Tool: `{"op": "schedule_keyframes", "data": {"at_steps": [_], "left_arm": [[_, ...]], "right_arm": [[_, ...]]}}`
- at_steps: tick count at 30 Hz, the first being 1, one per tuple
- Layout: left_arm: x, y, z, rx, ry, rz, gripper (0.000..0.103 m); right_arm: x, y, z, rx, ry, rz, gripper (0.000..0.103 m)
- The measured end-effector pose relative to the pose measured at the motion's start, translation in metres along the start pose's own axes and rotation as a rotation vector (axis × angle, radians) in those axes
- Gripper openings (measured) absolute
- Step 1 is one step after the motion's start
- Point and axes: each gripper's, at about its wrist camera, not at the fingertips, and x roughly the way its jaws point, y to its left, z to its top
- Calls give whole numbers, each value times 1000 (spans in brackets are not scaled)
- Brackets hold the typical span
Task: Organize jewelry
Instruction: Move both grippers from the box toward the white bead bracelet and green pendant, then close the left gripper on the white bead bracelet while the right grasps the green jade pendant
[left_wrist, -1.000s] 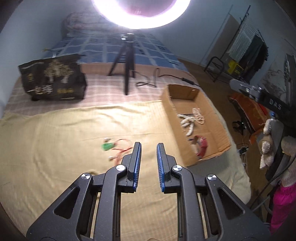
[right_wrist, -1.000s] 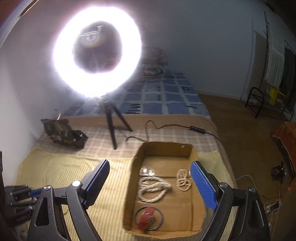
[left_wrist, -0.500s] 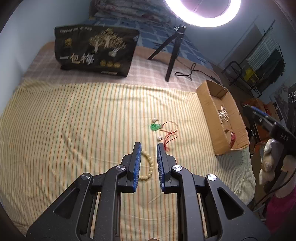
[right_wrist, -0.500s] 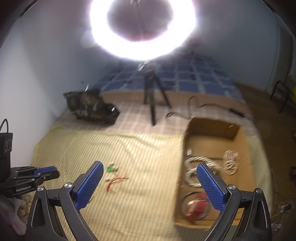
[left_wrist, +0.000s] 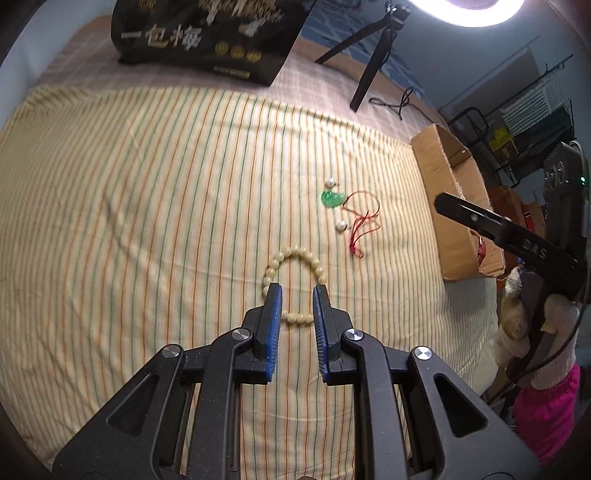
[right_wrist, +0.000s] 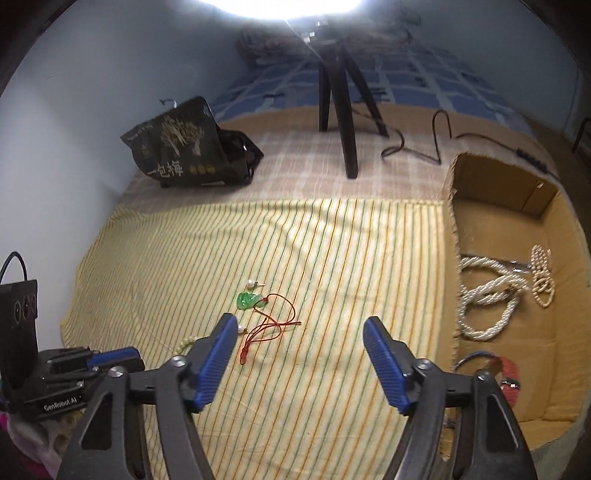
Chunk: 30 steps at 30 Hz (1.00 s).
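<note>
Your left gripper (left_wrist: 297, 291) sits over the cream bead bracelet (left_wrist: 291, 258) on the striped sheet (left_wrist: 147, 206), jaws narrowly parted, gripping nothing; your right gripper (right_wrist: 300, 334) is spread wide, empty, above the green pendant (right_wrist: 248, 300); cardboard box (right_wrist: 491, 184) lies right.
</note>
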Motion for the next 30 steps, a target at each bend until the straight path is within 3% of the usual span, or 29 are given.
{"op": "schedule_keyframes", "data": {"at_steps": [11, 30], "left_arm": [[31, 9, 2, -44, 64, 19, 15], [63, 13, 11, -77, 81, 25, 15]], "right_arm": [[42, -7, 2, 51, 80, 26, 44], [84, -3, 16, 70, 112, -2, 28]]}}
